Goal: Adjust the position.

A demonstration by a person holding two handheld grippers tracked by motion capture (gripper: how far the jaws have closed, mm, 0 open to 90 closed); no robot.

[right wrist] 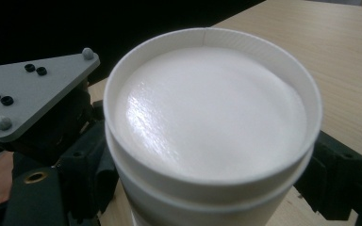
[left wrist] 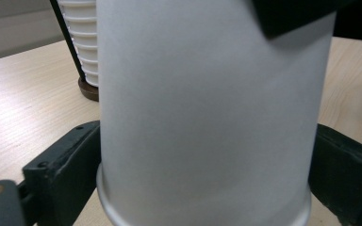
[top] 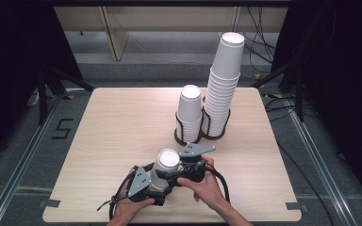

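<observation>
White paper cups (top: 164, 170), nested bottoms-up at lower centre, sit gripped in both your left gripper (top: 156, 184) and right gripper (top: 169, 175), not yet separated or racked.

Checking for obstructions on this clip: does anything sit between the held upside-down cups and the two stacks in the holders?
Nothing visible does. Bare table separates the cups from the short stack and tall stack.

Ahead of my tools, two cup stacks (top: 219, 89) in their holder (top: 202, 134) block the counter's (top: 118, 122) right-centre; the left half lies open.
</observation>
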